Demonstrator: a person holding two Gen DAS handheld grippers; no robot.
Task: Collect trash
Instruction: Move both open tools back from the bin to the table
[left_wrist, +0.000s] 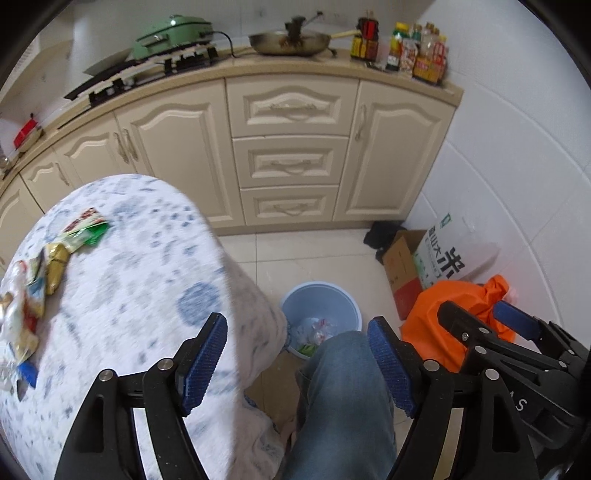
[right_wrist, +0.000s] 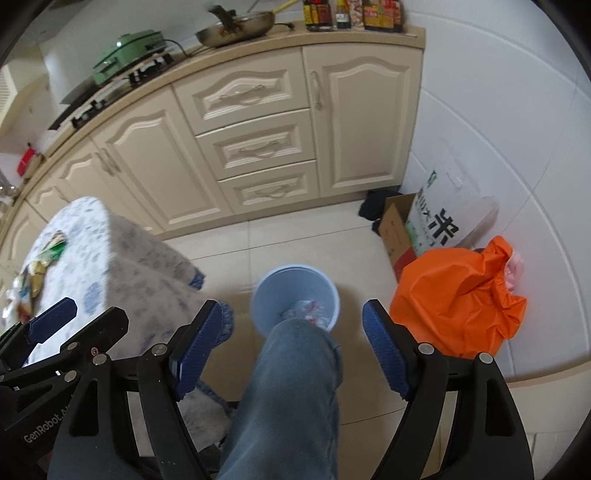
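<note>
Two grippers hang side by side above a kitchen floor, both with jaws spread wide and nothing between them. The left gripper (left_wrist: 297, 365) sits over the edge of a round table (left_wrist: 147, 288) draped in a blue-and-white cloth; the right gripper (right_wrist: 291, 354) is just beside it, over the person's jeans-clad knee (right_wrist: 295, 354).

A loose heap of wrappers (left_wrist: 40, 273), green, gold and red, lies along the far left side of the table, well apart from both grippers. These look like the trash left to collect.

A pale blue bin (right_wrist: 295, 295) stands on the floor tiles just past the knee, close to the table edge, probably placed there so each piece can be dropped in with a short swing. It already holds some crumpled packaging, though the blur makes it hard to say what.

Near the wall sit an orange bag (right_wrist: 458, 295), a cardboard box (right_wrist: 397, 229) and a rice sack (right_wrist: 443, 218).
</note>
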